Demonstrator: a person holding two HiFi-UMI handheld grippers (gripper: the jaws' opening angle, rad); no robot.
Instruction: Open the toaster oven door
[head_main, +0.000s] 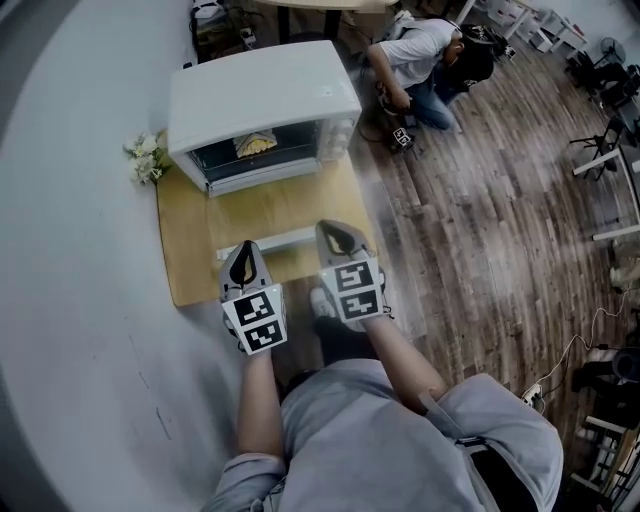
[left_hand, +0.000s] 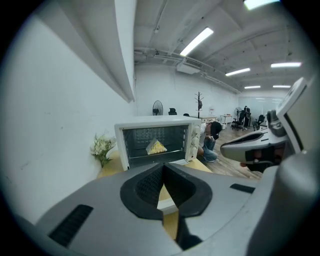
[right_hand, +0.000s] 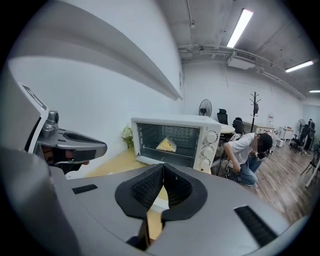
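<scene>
Both closed and empty, my left gripper (head_main: 242, 258) and right gripper (head_main: 340, 238) hover near the front edge of the open toaster oven door (head_main: 270, 241).

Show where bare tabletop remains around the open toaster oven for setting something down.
Bare wood lies on the table left of the open door, in front of the flowers, with a narrower strip right of the door. Crowded: the near edge past the door's handle, where the left gripper and right gripper hover, both shut.

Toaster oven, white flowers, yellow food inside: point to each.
toaster oven (head_main: 265, 95), head view, white top.
white flowers (head_main: 147, 158), head view, middle of the bunch.
yellow food (right_hand: 166, 145), right gripper view, middle of the wedge.
</scene>
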